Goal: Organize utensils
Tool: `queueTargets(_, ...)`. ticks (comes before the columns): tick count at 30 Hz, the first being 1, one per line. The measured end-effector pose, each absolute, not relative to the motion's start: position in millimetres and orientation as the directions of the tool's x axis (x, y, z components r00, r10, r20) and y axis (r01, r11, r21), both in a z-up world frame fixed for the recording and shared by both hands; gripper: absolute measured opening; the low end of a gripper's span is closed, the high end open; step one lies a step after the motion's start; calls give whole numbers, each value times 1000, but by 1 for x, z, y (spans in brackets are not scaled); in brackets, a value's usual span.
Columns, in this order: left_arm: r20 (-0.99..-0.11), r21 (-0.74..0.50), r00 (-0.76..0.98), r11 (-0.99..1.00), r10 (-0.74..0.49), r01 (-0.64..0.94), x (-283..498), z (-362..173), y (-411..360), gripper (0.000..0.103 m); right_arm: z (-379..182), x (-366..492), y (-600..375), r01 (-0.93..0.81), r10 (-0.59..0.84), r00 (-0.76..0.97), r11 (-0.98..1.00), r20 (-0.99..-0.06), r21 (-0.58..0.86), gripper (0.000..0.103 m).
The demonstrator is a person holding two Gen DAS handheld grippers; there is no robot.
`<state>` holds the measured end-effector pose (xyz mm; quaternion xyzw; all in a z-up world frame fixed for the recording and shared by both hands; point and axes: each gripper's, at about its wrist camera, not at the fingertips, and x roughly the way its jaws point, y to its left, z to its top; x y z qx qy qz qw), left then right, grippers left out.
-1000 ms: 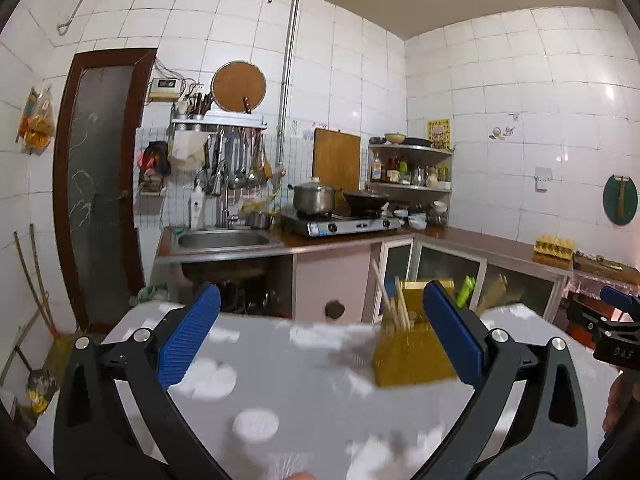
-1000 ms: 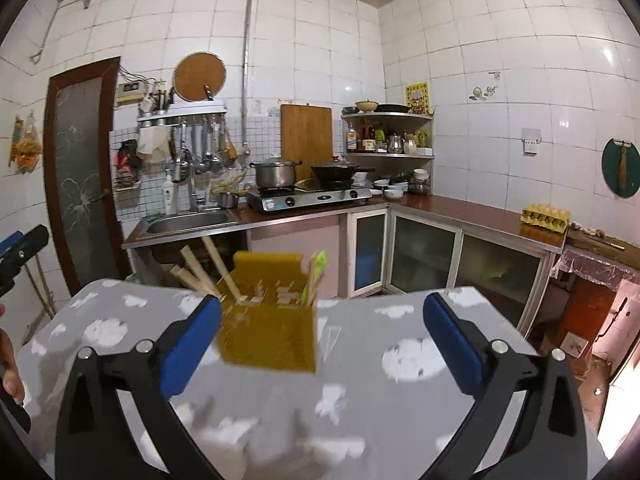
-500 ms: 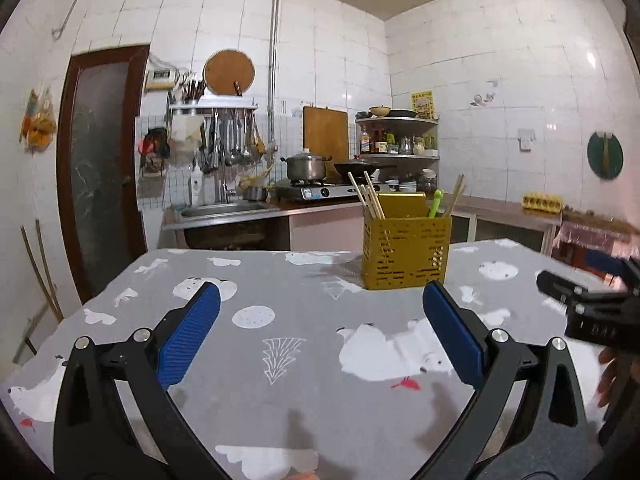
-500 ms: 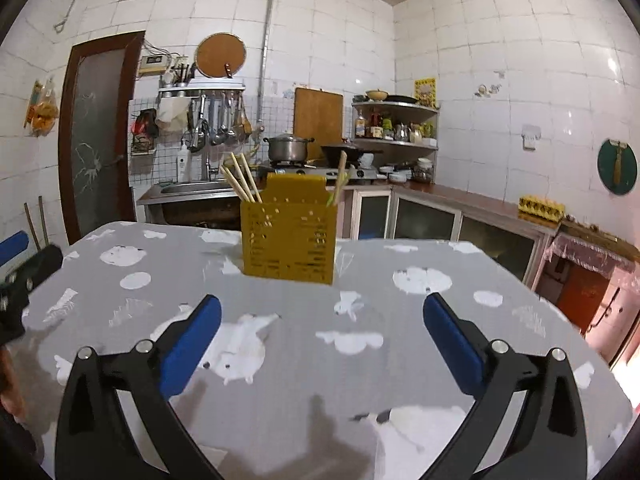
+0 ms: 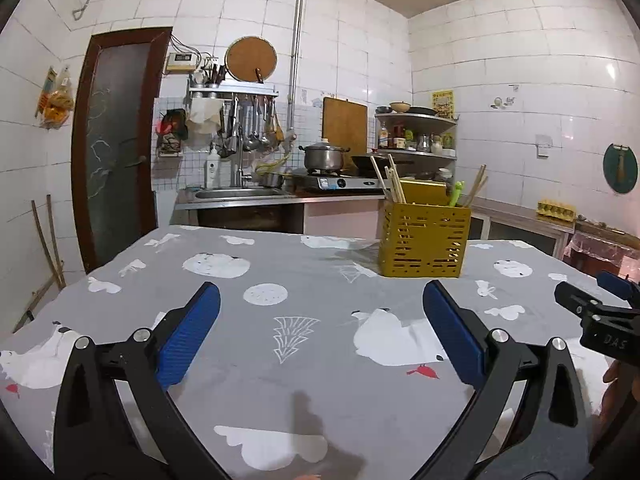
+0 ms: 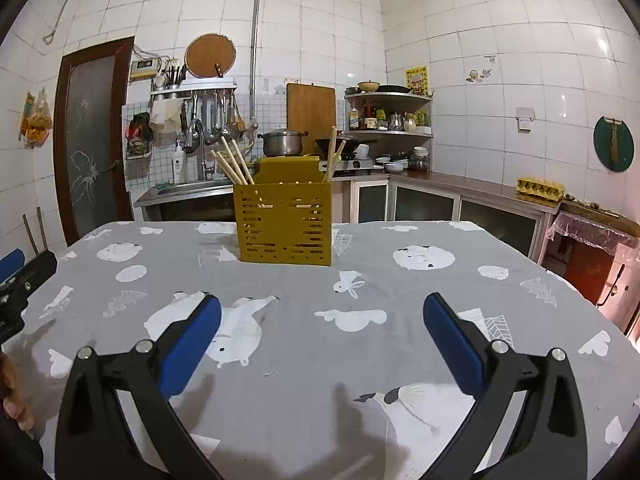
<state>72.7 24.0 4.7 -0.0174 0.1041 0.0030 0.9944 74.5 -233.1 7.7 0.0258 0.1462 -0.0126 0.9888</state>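
A yellow slotted utensil holder [image 5: 424, 240] stands on the far side of the table, also in the right wrist view [image 6: 285, 224]. Wooden chopsticks [image 6: 232, 164] and a green-tipped utensil [image 5: 456, 194] stand in it. My left gripper [image 5: 320, 320] is open and empty, low over the tablecloth, well short of the holder. My right gripper [image 6: 322, 320] is open and empty, also low over the cloth. The right gripper shows at the left view's right edge [image 5: 600, 312].
The table wears a grey cloth with white animal prints [image 6: 360, 360]. Behind it are a sink counter [image 5: 240, 196], a stove with a pot [image 5: 324, 158], corner shelves [image 6: 388, 116] and a brown door [image 5: 116, 140].
Both grippers have drawn back and lowered from close to the holder. The holder now looks smaller and farther off. Both stay open and empty.
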Motion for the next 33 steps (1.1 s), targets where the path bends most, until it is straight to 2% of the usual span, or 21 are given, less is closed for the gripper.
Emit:
queueTargets(4, -178, -12, 984, 1000, 11, -13, 67, 6, 20, 98, 8, 70, -233, 39, -25, 962, 998, -271, 47, 99)
queueTargets(33, -156, 3, 987, 1000, 23, -22, 63, 10, 17, 98, 12, 67, -228, 41, -32, 967, 999, -252, 32, 99)
